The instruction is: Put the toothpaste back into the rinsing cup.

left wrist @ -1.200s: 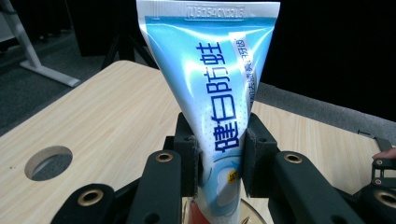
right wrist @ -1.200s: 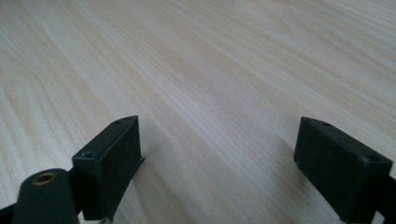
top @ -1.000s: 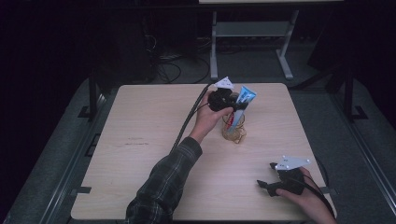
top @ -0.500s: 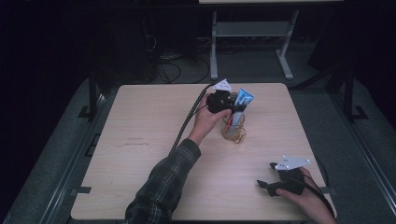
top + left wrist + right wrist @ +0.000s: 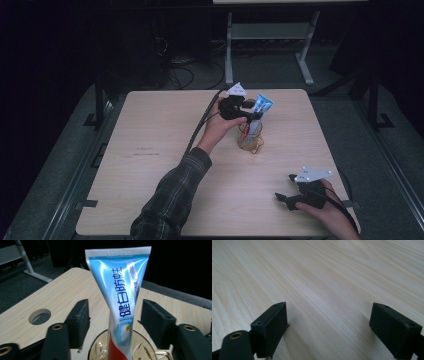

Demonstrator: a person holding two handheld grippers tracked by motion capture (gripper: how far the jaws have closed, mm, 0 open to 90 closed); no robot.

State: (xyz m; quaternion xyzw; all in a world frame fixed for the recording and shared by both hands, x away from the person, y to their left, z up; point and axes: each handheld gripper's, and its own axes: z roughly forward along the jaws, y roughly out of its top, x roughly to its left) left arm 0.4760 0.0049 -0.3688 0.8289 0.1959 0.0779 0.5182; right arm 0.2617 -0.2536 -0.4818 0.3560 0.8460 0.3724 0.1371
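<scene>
Toothpaste tube (image 5: pixel 119 302) stands in glass cup (image 5: pixel 100 350) btwn left gripper (image 5: pixel 115 320), just opened, not touching.

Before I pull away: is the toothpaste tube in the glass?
In: toothpaste tube stands in the glass cup; left gripper jaws just opened, clear.

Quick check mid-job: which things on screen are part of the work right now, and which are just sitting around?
In the job:
- toothpaste tube, standing in the cup
- amber glass cup
- left gripper, jaws just opened, clear of the tube on both sides

Lying about:
- right gripper, open, idle at the table's near edge
- round hole in the tabletop
- white desk frame behind the table
</scene>
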